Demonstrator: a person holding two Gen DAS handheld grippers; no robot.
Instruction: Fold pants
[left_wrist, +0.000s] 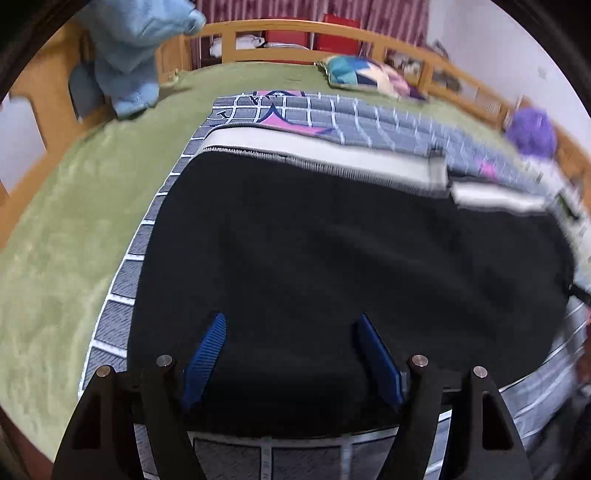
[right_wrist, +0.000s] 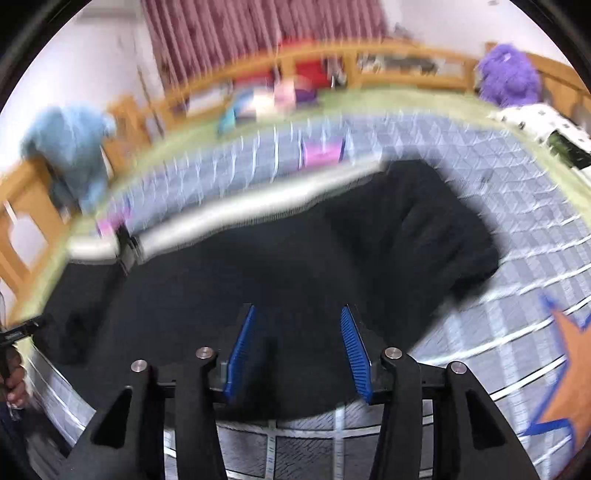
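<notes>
Black pants (left_wrist: 332, 266) with a white waistband (left_wrist: 325, 155) lie flat on a grey grid-pattern mat (left_wrist: 122, 280) on the bed. My left gripper (left_wrist: 291, 319) is open, its blue fingers (left_wrist: 207, 354) spread just above the pants' near edge, holding nothing. In the right wrist view, which is motion-blurred, the pants (right_wrist: 295, 266) fill the centre with the waistband (right_wrist: 240, 214) at the far side. My right gripper (right_wrist: 297, 312) is open over the pants' near edge, empty.
A green blanket (left_wrist: 66, 229) covers the bed inside a wooden rail (left_wrist: 295, 27). A blue plush (left_wrist: 136, 55), a colourful cushion (left_wrist: 362, 72) and a purple plush (left_wrist: 532, 129) sit at the far side. The left hand and gripper (right_wrist: 14, 354) show at the left edge.
</notes>
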